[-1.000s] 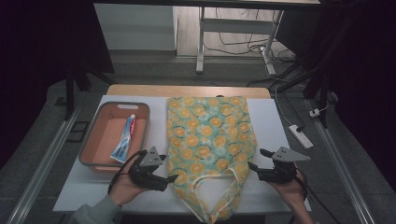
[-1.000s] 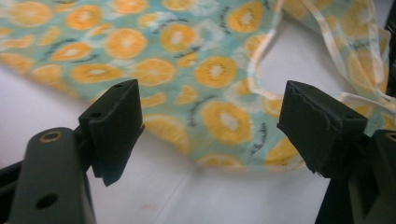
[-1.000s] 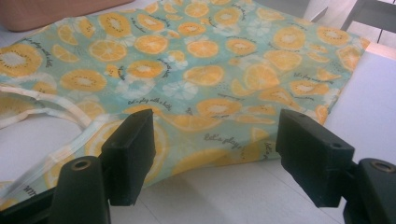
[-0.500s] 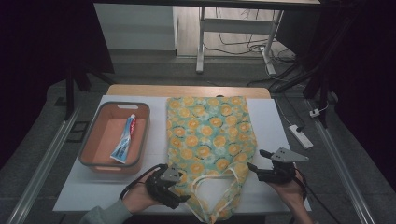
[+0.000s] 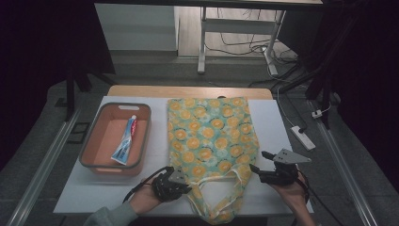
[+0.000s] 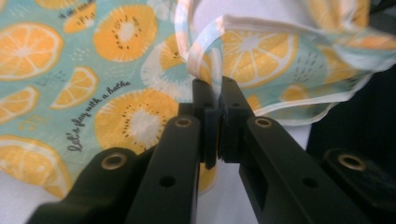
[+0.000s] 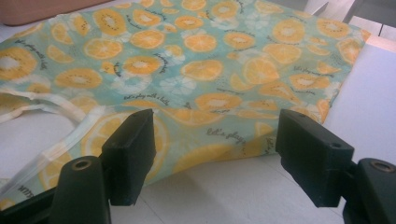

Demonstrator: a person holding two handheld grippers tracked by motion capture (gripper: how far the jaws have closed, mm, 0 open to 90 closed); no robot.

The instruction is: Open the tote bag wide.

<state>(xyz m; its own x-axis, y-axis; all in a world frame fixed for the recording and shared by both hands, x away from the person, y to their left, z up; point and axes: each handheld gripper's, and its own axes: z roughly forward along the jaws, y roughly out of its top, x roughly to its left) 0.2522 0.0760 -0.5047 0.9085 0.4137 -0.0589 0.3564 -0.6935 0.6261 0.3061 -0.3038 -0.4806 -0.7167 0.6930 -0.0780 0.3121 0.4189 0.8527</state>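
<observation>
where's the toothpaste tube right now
In the high view the white, blue and red toothpaste tube lies inside the orange plastic basket at table left, beside the fruit-print cloth bag.

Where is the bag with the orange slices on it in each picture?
High view: the turquoise cloth bag printed with orange slices lies flat at the middle of the white table.
Left gripper view: it covers the top and left, its pale handle strap pinched in the left gripper.
Right gripper view: it spreads across the upper picture, behind the open right gripper.
Shared landmark: the bag's pale strap edging.
</observation>
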